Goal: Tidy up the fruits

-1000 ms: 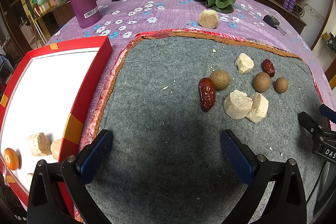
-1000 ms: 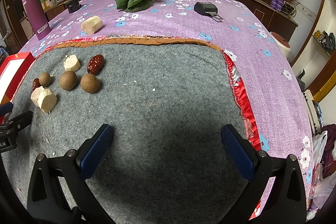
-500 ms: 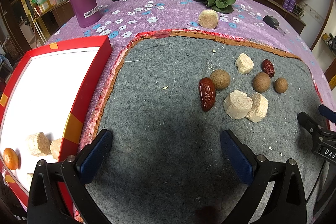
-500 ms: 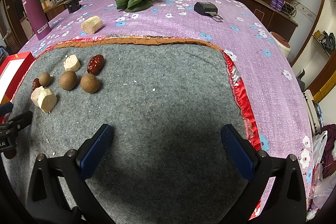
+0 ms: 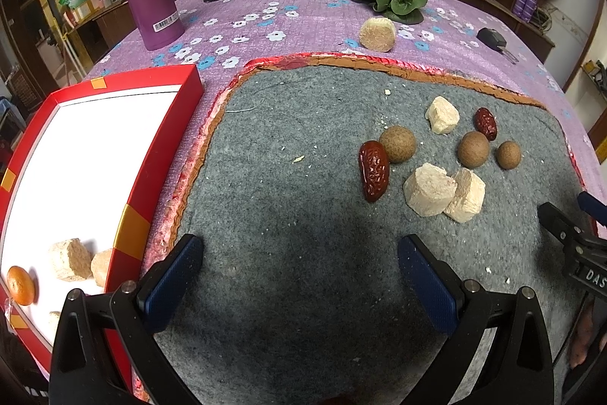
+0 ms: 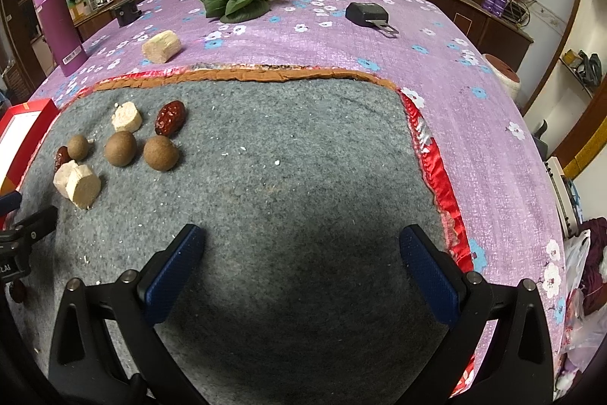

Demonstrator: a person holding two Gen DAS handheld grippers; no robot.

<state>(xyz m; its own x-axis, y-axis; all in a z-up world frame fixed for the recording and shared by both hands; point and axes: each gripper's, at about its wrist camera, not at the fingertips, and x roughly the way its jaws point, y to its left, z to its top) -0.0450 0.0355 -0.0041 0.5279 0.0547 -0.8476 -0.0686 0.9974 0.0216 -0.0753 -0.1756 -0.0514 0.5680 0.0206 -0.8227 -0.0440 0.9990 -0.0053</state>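
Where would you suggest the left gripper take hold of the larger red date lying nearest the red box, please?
Probably across its narrow middle. The larger red date lies flat on the grey mat, long axis pointing away from the open left gripper. Come from above, fingers on its left and right flanks; the left is clear, while a brown round fruit crowds its upper right.

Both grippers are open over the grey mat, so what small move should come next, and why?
Probably ease the left gripper forward toward the large red date. It is open and empty, the date is the nearest piece ahead of it, and the red box beside the grey mat already holds several pieces.
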